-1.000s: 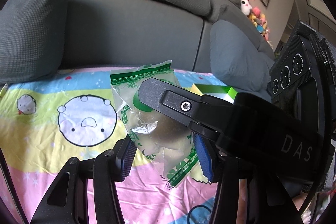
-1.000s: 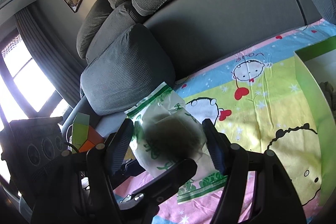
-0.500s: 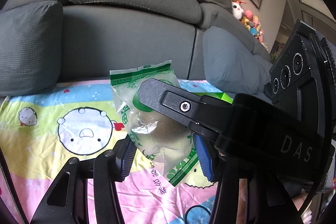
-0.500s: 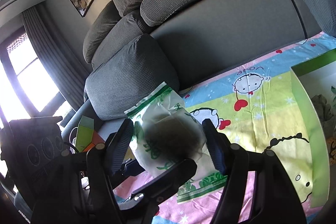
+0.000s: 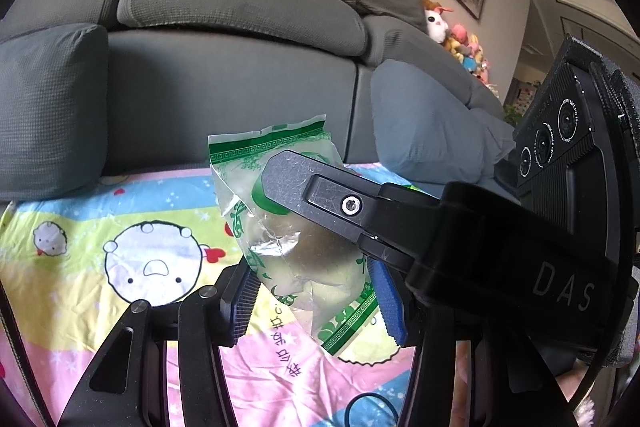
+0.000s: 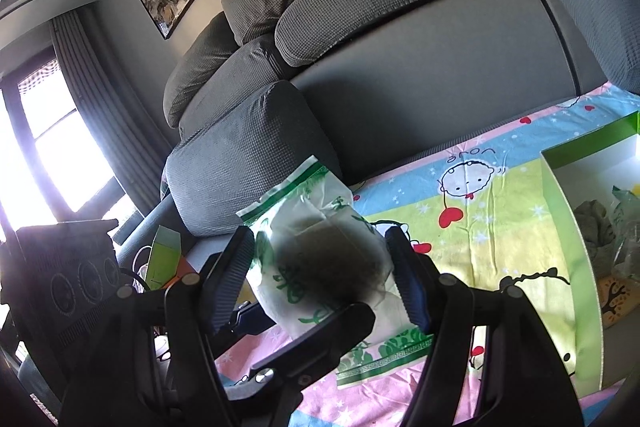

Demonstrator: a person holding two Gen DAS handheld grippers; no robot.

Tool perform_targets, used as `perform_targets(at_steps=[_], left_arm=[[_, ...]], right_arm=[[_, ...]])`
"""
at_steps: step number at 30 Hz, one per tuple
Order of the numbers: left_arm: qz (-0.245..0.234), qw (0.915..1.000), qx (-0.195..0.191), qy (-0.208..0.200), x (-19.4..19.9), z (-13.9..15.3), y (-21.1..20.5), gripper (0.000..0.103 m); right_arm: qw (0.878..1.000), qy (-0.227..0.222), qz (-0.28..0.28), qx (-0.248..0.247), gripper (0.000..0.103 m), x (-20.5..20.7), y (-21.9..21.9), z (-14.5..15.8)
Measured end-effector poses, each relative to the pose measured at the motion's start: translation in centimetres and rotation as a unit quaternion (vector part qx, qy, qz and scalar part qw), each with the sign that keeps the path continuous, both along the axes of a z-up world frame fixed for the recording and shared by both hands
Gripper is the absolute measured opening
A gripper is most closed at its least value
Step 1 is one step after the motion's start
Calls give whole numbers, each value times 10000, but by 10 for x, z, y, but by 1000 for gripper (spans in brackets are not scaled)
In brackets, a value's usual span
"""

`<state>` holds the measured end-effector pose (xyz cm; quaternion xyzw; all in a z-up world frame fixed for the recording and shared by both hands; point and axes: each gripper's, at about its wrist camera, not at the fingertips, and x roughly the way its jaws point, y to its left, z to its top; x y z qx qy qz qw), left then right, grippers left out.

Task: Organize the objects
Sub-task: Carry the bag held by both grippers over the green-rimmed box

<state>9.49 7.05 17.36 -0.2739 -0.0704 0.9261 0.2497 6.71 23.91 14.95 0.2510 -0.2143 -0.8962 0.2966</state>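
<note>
**Both grippers meet on one green-and-white packet**

Left wrist view, read from left to right, gives us first a grey fabric sofa [image 5: 224, 83] behind a bright cartoon-print cloth [image 5: 100, 223] in pink, yellow and blue. At centre we see the clear plastic packet with green printed borders [image 5: 280, 223], raised above the cloth, a round greenish-brown cake inside it. Our left gripper [image 5: 312, 291] has its two blue-padded fingers pressed against the packet's lower sides, so it grasps the packet. Our right gripper's grey finger crosses in from the right and lies over the packet's front.

On the right wrist side, we see a bright window [image 6: 44, 155] at far left, then the sofa's arm cushion. At centre our right gripper [image 6: 324, 279] clamps the same packet [image 6: 316, 247] between its ribbed fingers, and a left finger reaches in below it. At far right an open green-walled cardboard box [image 6: 568, 227] sits on the cloth, holding other wrapped items.
</note>
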Motion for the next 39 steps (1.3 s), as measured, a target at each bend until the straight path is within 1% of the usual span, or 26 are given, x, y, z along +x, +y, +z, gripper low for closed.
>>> perform_targets(at_steps=[11, 16, 24, 39], left_arm=[[-146, 9998, -13, 96, 3, 7, 19, 53], [-262, 9995, -107, 146, 4, 14, 36, 53], [-521, 9977, -299, 326, 6, 28, 70, 53], [-1061, 9926, -527, 252, 1, 34, 129, 53]], right_arm=[[9998, 120, -137, 42, 67, 10, 17, 6], [9995, 142, -270, -37, 67, 13, 31, 9], [9979, 311, -514, -229, 68, 22, 63, 15], [9926, 186, -1081, -519, 68, 31, 117, 12]])
